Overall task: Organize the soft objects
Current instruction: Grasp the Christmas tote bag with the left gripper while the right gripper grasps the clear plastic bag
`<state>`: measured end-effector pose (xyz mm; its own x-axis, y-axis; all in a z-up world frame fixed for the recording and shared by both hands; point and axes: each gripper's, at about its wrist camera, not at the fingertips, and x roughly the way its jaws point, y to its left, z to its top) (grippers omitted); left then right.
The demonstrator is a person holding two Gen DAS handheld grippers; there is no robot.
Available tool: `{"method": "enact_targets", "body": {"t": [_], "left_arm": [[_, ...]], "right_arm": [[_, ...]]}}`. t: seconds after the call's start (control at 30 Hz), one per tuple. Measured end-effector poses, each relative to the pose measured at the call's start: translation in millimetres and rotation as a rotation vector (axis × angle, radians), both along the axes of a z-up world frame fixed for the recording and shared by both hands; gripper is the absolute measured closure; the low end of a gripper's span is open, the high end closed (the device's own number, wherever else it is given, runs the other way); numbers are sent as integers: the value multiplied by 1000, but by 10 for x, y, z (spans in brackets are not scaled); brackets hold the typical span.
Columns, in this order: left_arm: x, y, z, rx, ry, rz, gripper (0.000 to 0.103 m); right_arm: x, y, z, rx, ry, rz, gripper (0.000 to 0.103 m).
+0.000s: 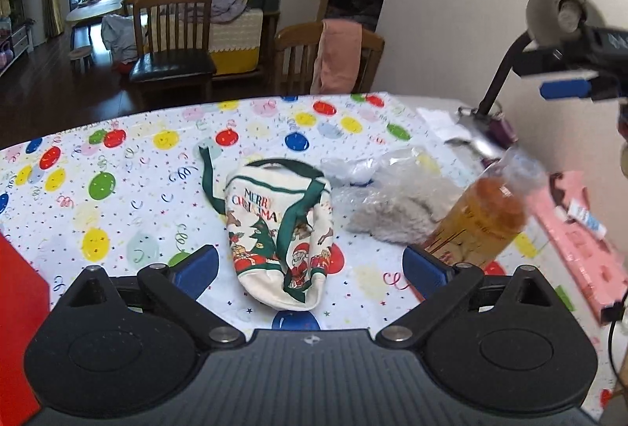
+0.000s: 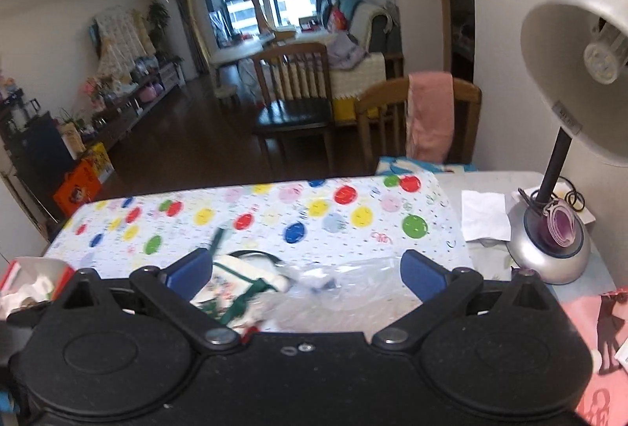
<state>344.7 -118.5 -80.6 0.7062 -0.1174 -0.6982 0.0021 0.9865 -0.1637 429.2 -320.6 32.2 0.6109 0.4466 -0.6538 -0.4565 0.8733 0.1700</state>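
Left claw [image 1: 310, 265] wide open, blue pads either side of a cream Christmas pouch [image 1: 280, 230], not pressing it. Pouch lies flat on the worktop [image 1: 117, 198], green trim and drawstring, print reads "MERRY CHRISTMAS" with a tree and Santa. Just right of the pouch: crumpled clear plastic bag [image 1: 376, 167] and a grey fluffy item [image 1: 396, 214], touching each other. Further right, a blurred clear packet with orange contents [image 1: 490, 214]; its writing is unreadable. Pink box [image 1: 581, 237] at the right edge.

Right claw [image 2: 306, 269] also spread wide, nothing gripped; the pouch and the plastic bag [image 2: 345, 288] sit below and between its pads. Worktop cover is a balloon-print cloth. Silver desk lamp [image 2: 549, 249] right, white tissue [image 2: 484, 216] beside its base. Pink box print not legible.
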Motion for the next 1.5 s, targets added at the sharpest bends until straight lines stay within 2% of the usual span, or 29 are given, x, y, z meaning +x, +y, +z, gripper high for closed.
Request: {"method": "enact_targets", "body": {"t": [0.2, 0.33, 0.4, 0.53, 0.67, 0.8, 1.1, 1.23, 1.3, 1.33, 1.47, 1.5], "left_arm": [[266, -163, -256, 61, 55, -3, 2], [405, -163, -419, 43, 100, 29, 2], [460, -176, -482, 54, 116, 42, 2], [547, -200, -600, 73, 139, 57, 2], [649, -212, -692, 83, 151, 69, 2], [740, -227, -772, 97, 169, 85, 2], [922, -308, -931, 163, 207, 95, 2], [957, -288, -1010, 164, 226, 111, 3], [966, -272, -1028, 160, 231, 116, 3], [964, -265, -1032, 157, 228, 120, 4], [971, -228, -1041, 148, 231, 142, 15], [969, -208, -1039, 137, 234, 151, 22]], "right_arm": [[577, -43, -407, -30, 107, -39, 1], [883, -1, -653, -66, 148, -28, 1], [1043, 59, -731, -93, 172, 23, 2], [1224, 324, -924, -182, 241, 213, 3], [1236, 677, -1116, -332, 242, 376, 4], [1284, 917, -1297, -403, 259, 470, 8], [1268, 1237, -1638, -516, 229, 619, 23], [1219, 1278, -1737, -562, 202, 655, 35], [1213, 1273, -1773, -554, 218, 669, 48], [1212, 1264, -1789, -553, 221, 669, 49], [1226, 1210, -1771, -529, 220, 654, 57], [1231, 1187, -1756, -519, 223, 649, 58]]}}
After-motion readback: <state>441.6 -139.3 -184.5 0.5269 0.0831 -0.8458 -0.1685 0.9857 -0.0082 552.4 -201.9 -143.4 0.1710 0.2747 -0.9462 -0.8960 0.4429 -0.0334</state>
